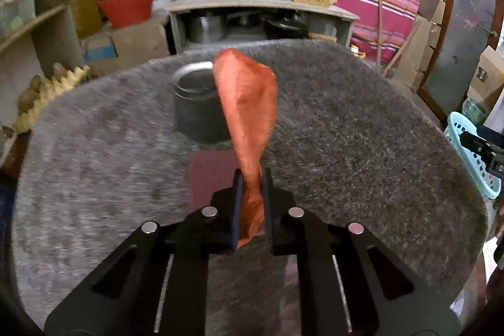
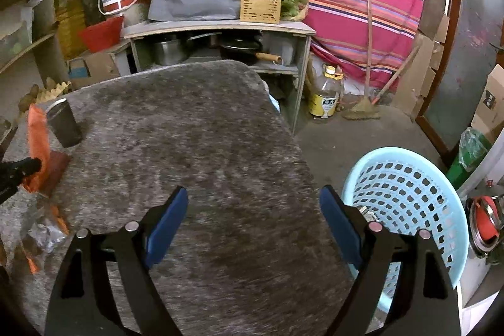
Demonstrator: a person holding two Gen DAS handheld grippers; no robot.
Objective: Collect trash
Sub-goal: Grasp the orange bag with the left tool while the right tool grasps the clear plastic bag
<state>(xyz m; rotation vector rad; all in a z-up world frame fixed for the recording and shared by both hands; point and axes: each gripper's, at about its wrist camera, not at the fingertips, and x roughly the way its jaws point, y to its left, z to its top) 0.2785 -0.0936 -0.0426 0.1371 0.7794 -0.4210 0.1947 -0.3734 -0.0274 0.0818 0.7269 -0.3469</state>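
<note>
the left hand-held gripper point(image 1: 252, 194) is clenched on the twisted lower end of an orange wrapper point(image 1: 247, 103), which stands up above the grey fuzzy surface point(image 1: 362, 147), in front of a dark metal cup point(image 1: 197, 106). the wrapper looks thin, light and crumpled; it should flop and crush easily, so a pinch on the bunched neck seems the surest hold. more crinkled scraps point(image 2: 47, 233) lie at the surface's left edge in the right wrist view. the right hand-held gripper point(image 2: 253, 219) hangs released, jaws wide apart and holding nothing. the pale blue basket point(image 2: 441, 188) stands on the floor just beside the surface, likely the drop point.
</note>
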